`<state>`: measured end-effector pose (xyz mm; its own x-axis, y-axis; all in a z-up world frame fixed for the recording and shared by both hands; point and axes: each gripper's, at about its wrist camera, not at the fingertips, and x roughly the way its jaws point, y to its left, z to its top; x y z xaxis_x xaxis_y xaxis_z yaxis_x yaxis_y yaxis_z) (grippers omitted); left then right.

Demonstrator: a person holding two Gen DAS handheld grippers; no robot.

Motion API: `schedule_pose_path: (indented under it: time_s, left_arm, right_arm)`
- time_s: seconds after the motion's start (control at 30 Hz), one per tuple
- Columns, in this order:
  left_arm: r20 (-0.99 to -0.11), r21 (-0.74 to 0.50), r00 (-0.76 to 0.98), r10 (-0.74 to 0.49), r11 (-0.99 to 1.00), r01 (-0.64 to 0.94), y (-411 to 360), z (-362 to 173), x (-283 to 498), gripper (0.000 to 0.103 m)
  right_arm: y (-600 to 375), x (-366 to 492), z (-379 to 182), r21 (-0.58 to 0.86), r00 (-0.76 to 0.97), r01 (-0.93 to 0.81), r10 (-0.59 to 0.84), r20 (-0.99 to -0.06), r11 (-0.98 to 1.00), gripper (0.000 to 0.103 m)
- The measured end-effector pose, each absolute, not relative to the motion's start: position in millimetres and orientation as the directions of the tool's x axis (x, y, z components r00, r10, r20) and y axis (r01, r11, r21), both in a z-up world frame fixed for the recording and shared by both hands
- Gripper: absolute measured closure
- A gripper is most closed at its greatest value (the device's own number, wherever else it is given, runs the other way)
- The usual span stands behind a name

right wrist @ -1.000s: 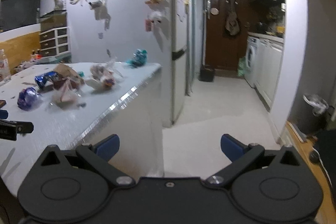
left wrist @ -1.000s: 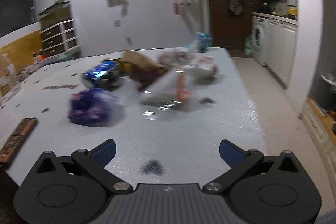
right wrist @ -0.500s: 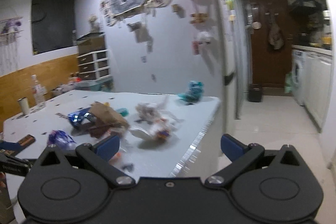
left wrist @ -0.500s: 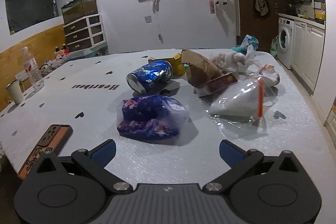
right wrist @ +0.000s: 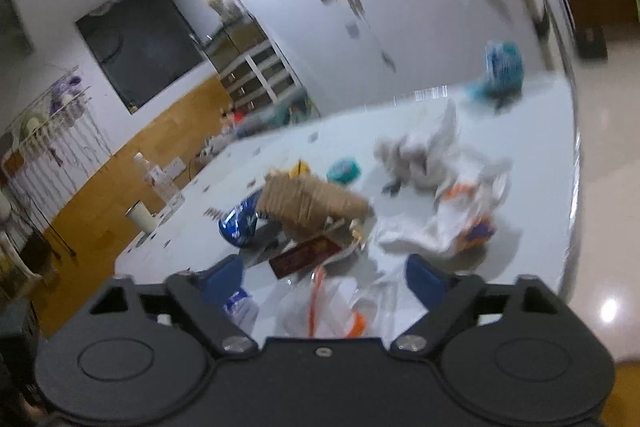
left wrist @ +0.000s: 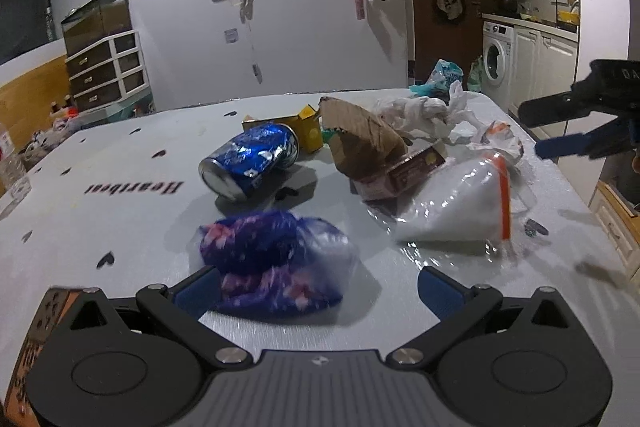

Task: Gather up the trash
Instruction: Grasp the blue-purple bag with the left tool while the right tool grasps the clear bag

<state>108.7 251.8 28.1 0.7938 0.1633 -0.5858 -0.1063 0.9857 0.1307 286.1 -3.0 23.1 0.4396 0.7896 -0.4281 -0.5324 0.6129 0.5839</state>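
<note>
Your left hand-held gripper (left wrist: 316, 287) stands spread around the near purple wrapper bag (left wrist: 276, 261) on the counter (left wrist: 120, 227); your right hand-held gripper (right wrist: 324, 277) is spread over the clear bag (right wrist: 336, 307). Both bags look light, soft and slippery: pinch bunched film mid-body.

The left wrist view looks low and level across the worktop (left wrist: 120, 195). The right wrist view tilts down from its right end. Both share the crushed blue can (left wrist: 250, 159) (right wrist: 239, 220).
</note>
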Motion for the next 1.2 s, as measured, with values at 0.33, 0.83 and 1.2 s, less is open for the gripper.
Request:
schedule_pose_path:
  time_s: [0.33,0.83,1.2]
  left_arm:
    - [-0.634,0.149,0.757,0.159,0.985,-0.083,251.5,9.6,144.8,0.017]
    - [-0.636,0.152,0.735,0.237,0.972,-0.182,259.1,1.3,155.5,0.058]
    - [-0.576,0.078,0.791,0.206,0.977,-0.198,249.1,19.8,128.4,0.081]
  right_arm:
    - [14.6,312.3,1.1,0.712,0.336,-0.425,0.828,-0.449,0.559,0.053]
    - [51.9,285.0,-8.0,0.595,0.232,-0.543,0.786,-0.573,0.593,0.083]
    - [39.4,245.2,10.3,0.481,0.318,-0.615,0.755,-0.574,0.625,0.089]
